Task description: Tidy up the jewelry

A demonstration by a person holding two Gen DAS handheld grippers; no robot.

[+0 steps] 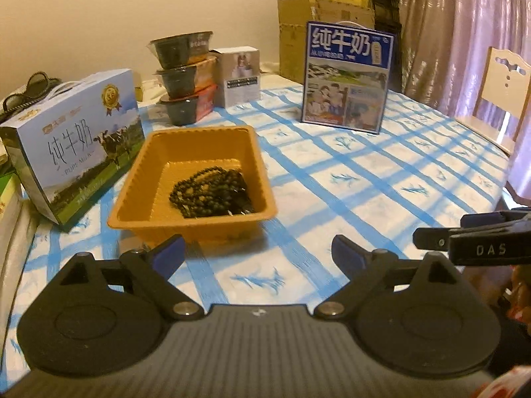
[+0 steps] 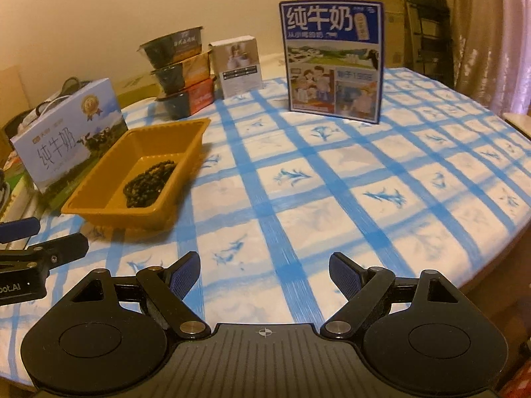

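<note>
Dark bead strands heaped in the orange tray, both tools spread and empty above the counter.

The beads (image 1: 210, 194) lie in a loose pile at the tray's (image 1: 132, 179) near right corner, their coils stretched roughly along the tray's long axis, running away from the left tool (image 1: 258, 253); no single end can be made out; the tray sits just beyond that tool's blue pads, slightly to its left; the right tool (image 2: 264, 273) hangs with its fingers apart over the checked cloth of the counter (image 2: 332, 199), the tray well off to its left; two milk cartons (image 1: 79, 139) (image 1: 346, 76) stand near.
</note>
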